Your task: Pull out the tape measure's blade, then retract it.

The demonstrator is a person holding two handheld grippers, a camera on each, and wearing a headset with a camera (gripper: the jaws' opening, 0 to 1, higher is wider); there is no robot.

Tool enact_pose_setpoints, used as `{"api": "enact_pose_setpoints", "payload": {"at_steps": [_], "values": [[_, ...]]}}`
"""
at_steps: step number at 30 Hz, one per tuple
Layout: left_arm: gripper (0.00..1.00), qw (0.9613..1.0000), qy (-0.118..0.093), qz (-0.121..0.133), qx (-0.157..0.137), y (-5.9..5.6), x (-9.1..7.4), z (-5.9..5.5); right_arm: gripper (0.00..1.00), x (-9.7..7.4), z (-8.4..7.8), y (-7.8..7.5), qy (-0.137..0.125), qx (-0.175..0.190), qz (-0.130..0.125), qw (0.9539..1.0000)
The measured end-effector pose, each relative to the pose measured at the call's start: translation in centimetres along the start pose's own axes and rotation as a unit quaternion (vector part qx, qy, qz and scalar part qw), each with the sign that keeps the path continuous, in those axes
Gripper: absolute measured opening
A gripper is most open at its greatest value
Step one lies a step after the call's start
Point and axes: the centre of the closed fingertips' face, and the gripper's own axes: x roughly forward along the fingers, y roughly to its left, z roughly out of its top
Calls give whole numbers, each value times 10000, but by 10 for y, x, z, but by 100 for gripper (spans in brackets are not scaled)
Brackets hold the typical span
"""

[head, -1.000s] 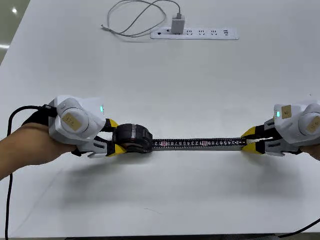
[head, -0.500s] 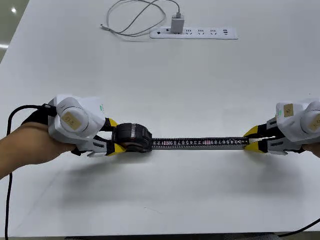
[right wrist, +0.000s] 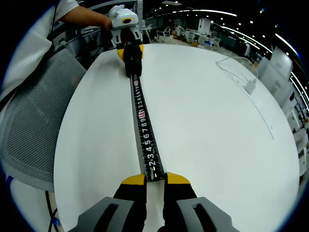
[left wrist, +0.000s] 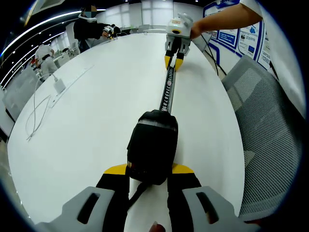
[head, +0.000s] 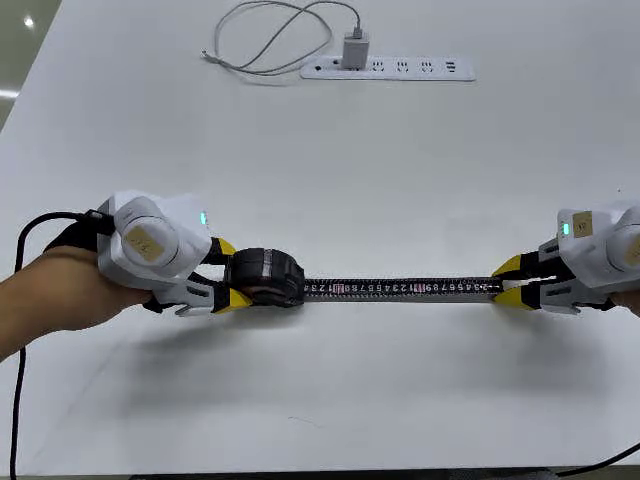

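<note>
A broad white table (head: 330, 180) carried the work. A power strip (head: 390, 67) lay near twelve o'clock in the head view, with a charger (head: 356, 48) plugged in and its cable (head: 265, 35) looping toward eleven.

The tape measure's black case (head: 265, 276) rested on the table at about nine o'clock, clamped from both sides by the left gripper (head: 232, 272). That grip probably served to anchor the case against the pull. From it the blade (head: 400, 288) lay flat across the surface toward three o'clock. There the right gripper (head: 507, 281) had its jaws pressed together on the blade's tip, with the low numbers just ahead of the yellow pads.

With the two grippers well apart, the pull-out looked largely done and the retraction not yet begun. The tip would likely need easing back toward nine o'clock rather than being let go.

The room was a bright open hall with strip lights overhead, and a grey mesh chair (left wrist: 260, 111) stood beside the table's edge.
</note>
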Motion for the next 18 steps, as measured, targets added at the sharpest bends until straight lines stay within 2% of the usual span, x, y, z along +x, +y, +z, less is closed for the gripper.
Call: {"api": "enact_pose_setpoints", "payload": {"at_steps": [4,10,18], "values": [[25,10000,-13,9,-1,0,0,0,9,0,0,0,5,13,13,10000],[26,9999,-48,68,106,-1,0,1,9,1,1,0,228,-132,84,9996],[26,9998,-32,133,149,0,0,2,10,0,0,-1,311,-240,118,9992]]}}
